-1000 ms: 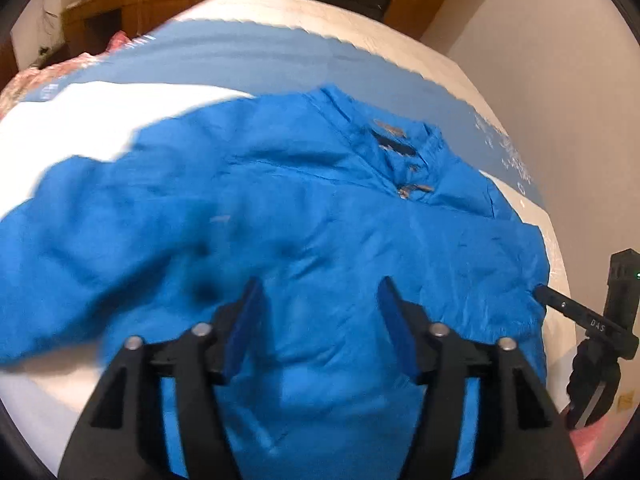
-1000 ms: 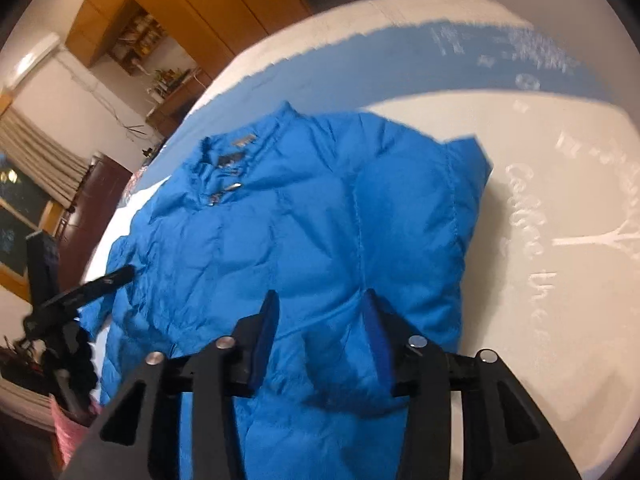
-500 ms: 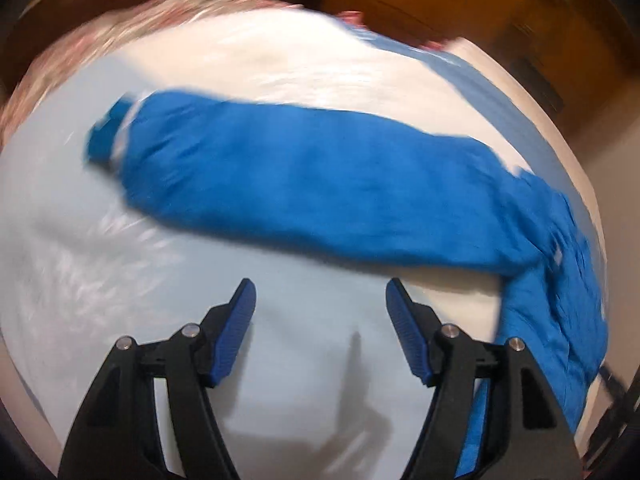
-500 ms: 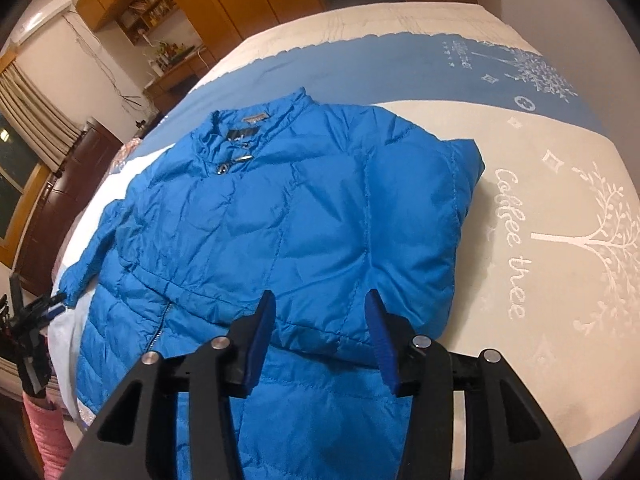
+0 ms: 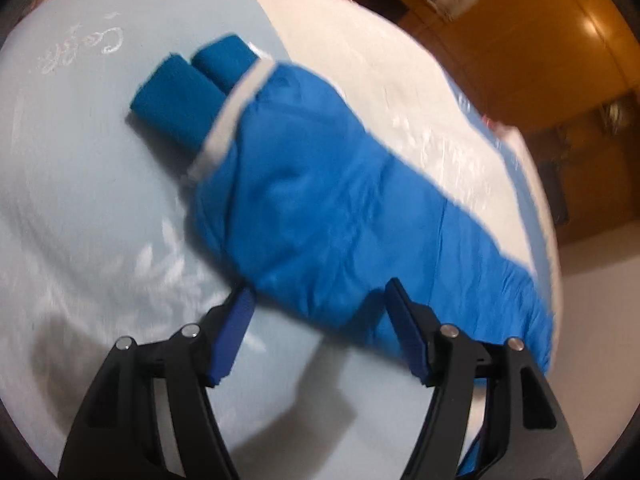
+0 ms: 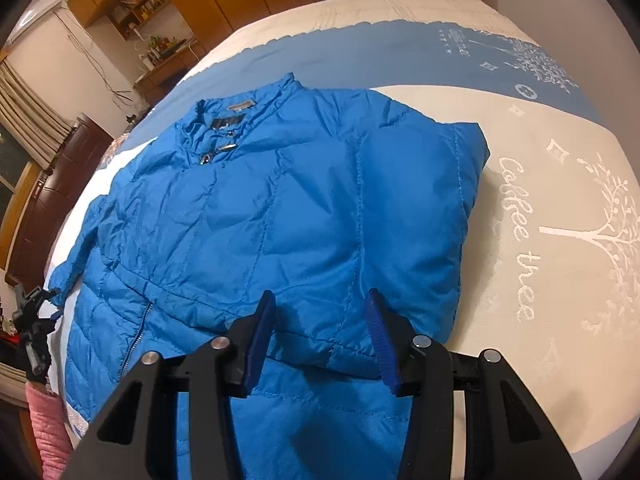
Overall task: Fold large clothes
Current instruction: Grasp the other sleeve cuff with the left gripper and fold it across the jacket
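Left wrist view is blurred: the bright blue puffy jacket (image 6: 280, 208) lies flat on the pale printed bedspread (image 6: 560, 208), its sleeve (image 5: 340, 216) stretching far-left. Left gripper (image 5: 320, 332) is closing, unclenched over the sleeve edge. Right gripper (image 6: 320, 332) hovers released above the folded jacket edge.

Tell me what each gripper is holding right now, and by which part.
Nothing is held. The left gripper hangs open, jaws closing, over the jacket's sleeve; the right gripper stands open above the folded jacket.
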### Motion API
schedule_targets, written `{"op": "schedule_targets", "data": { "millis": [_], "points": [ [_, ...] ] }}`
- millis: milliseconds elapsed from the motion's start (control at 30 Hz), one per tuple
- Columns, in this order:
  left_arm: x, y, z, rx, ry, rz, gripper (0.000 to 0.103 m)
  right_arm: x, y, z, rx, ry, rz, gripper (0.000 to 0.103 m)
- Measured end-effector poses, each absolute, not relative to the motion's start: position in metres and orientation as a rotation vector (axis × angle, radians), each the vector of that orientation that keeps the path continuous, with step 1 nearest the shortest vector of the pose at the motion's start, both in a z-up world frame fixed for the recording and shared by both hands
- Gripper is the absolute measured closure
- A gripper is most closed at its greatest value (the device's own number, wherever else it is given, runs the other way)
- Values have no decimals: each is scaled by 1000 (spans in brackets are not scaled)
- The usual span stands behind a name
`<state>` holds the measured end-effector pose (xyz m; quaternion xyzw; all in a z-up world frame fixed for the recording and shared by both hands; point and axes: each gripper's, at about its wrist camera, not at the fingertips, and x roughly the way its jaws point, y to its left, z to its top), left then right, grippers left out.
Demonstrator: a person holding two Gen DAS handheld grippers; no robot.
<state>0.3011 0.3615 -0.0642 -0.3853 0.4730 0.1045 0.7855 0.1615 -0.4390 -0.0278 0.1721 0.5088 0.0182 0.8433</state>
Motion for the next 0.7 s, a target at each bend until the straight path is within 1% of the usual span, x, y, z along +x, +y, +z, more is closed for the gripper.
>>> {"op": "schedule_targets", "data": {
  "millis": [33,67,100,133,167,200,300,367,533,633,700],
  "points": [
    [301,365,-65,-853,1008,227,40,162,-439,-28,360,1075,37,56],
    [302,369,-66,-887,995,228,47,162,-438,-29,357,1076,36,56],
    [303,373,-68,-898,990,234,65,163,-438,-29,353,1076,35,56],
    [303,376,-69,-907,988,242,76,164,-438,-29,352,1076,34,56],
    [303,379,-72,-939,977,234,87,164,-437,-29,352,1077,34,56],
    [300,382,-74,-973,962,218,92,164,-438,-30,352,1079,33,56],
    [293,378,-72,-954,913,208,96,164,-438,-31,355,1081,33,56],
    [293,370,-70,-892,908,220,96,165,-438,-32,359,1084,32,56],
    [300,360,-78,-857,927,237,96,166,-438,-37,358,1084,32,56],
    [301,353,-67,-808,903,253,98,165,-439,-36,373,1081,38,56],
    [297,344,-47,-753,860,246,100,162,-441,-32,389,1071,49,56]
  ]
}}
